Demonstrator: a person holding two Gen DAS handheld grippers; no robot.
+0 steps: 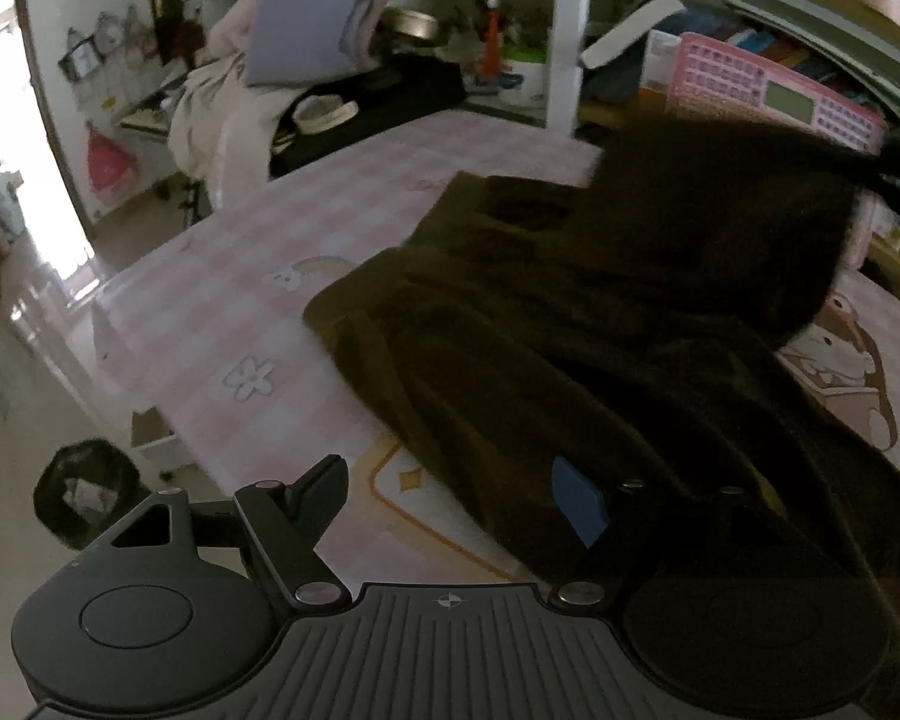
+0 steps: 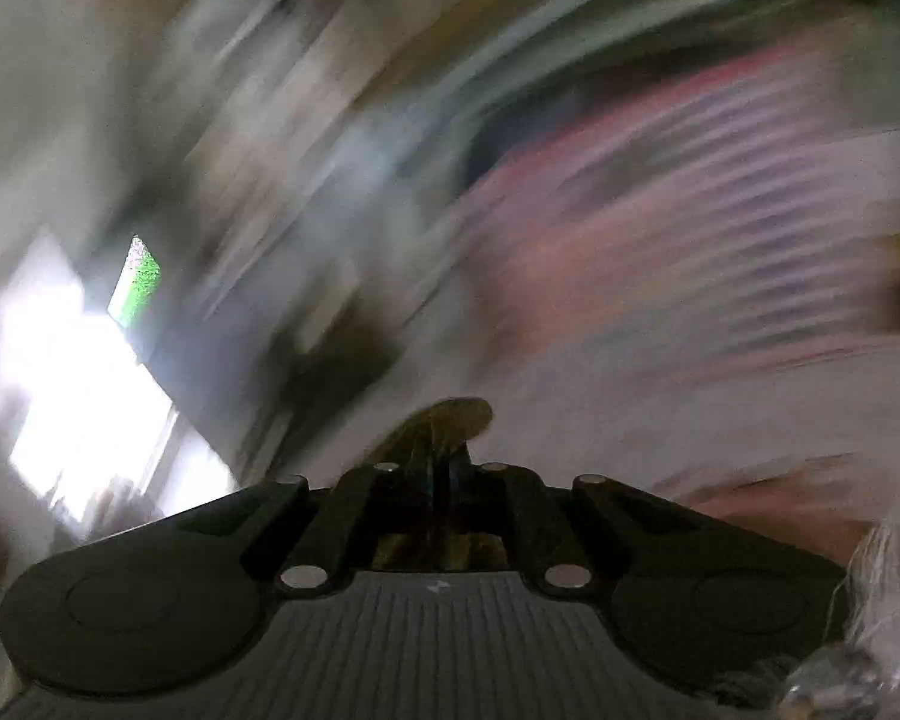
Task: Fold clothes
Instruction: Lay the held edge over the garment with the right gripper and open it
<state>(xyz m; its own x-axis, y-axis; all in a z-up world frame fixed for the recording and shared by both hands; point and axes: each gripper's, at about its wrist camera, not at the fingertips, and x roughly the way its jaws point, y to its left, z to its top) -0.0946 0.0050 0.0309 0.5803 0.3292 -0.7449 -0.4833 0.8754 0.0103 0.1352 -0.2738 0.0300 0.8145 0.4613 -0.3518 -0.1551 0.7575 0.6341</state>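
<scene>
Only the left wrist view shows the dark olive fabric garment on the pink checked table, left tongs spread wide, empty; blurred right view shows right tongs pinched on olive cloth.

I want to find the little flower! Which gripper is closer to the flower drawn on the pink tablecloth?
Left. The left gripper hangs open just below and right of the flower. The right gripper pinches the dark garment; its blurred view shows no flower.

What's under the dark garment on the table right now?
The dark garment lies on a pink checked tablecloth with cartoon prints; a rabbit print shows beside it. Anything beneath the fabric itself is covered. The left gripper is open at its near edge.
</scene>
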